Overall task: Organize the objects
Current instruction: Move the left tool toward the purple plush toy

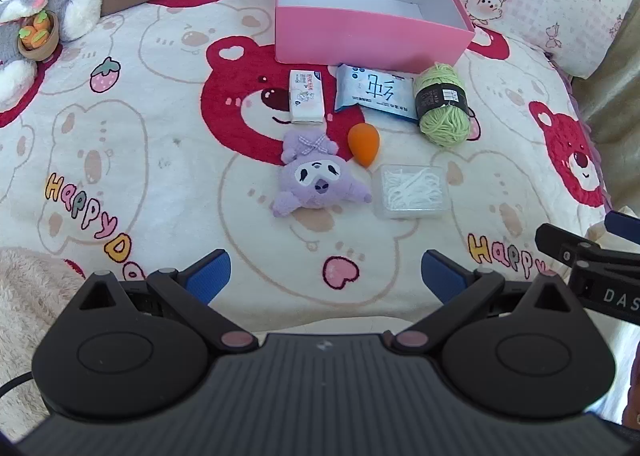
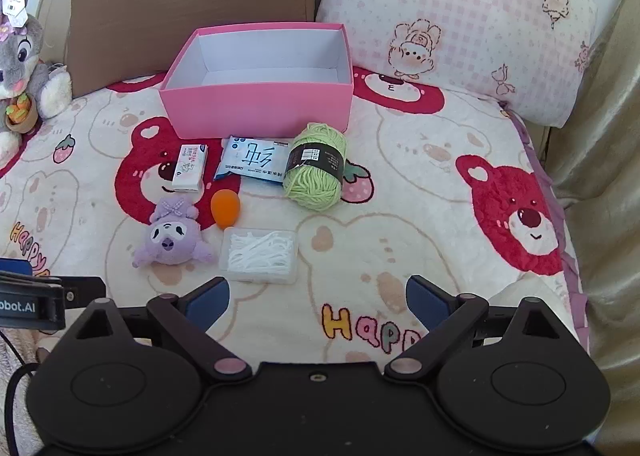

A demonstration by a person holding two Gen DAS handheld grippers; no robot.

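Both the left gripper [image 1: 326, 276] and right gripper [image 2: 318, 302] hang spread wide, holding nothing. The floss box [image 2: 259, 254] lies just ahead of the right gripper's left finger, long axis crosswise, so the right seems nearer.

Bare blanket [image 2: 400, 183] lies right of the yarn [image 2: 316, 165]; the floss box [image 2: 259, 254] and purple plush [image 2: 170, 236] stand nearest.

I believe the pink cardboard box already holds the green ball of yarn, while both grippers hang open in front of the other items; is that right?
Not quite: the pink cardboard box is empty. The green ball of yarn lies on the blanket in front of it, as the right wrist view shows. The left gripper and right gripper are indeed open, holding nothing.
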